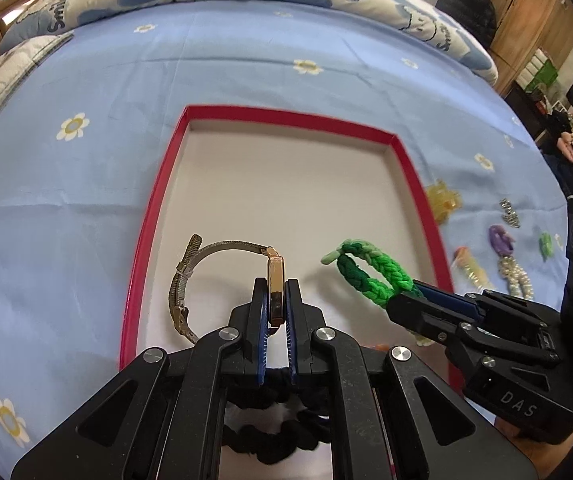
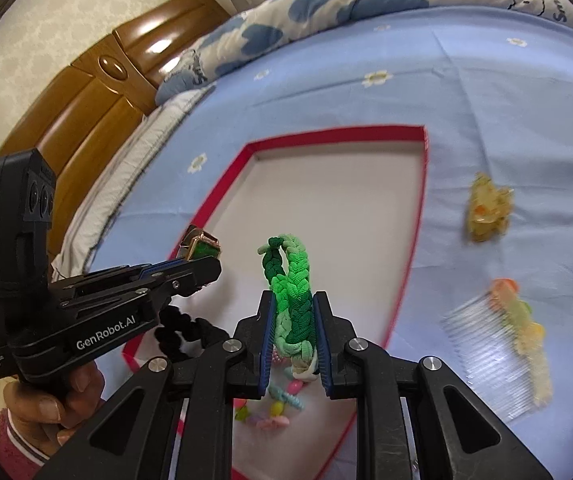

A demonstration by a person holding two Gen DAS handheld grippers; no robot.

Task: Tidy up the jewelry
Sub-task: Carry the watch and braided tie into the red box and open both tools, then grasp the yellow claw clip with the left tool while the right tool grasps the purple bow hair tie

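The left gripper [image 1: 276,300] has its fingers pressed shut on the gold case of a wristwatch [image 1: 275,280], held edge-on above the white floor of a shallow red-rimmed tray [image 1: 158,200] that lies on the blue flowered bed sheet [image 1: 86,80]. The left wrist view alone shows the watch's mesh strap [image 1: 184,276] curling out to the left over the tray, while the right wrist view shows the watch only as a small gold frame with a green face peeping past the fingers. The right gripper [image 2: 295,320] holds a green braided hair tie [image 2: 292,292] in a narrow clamp, its loop standing up over the tray; the left wrist view shows the same loop from the side, jutting out of the fingers. Only the right wrist view shows the small pastel hair clips [image 2: 274,408] on the near part of the tray floor, partly hidden behind its own fingers, and a person's hand [image 2: 46,404] gripping the left tool's handle. A black scrunchie [image 1: 282,432] lies on the tray under the left gripper, mostly covered by it. On the sheet to the right of the tray lie a yellow hair claw [image 2: 488,214], a clear comb [image 2: 498,356] with coloured trim that is blurred, and purple and pearl pieces [image 1: 510,260] that the right wrist view cuts off at its edge. A small silvery item [image 1: 509,212] beside them is too small to identify.
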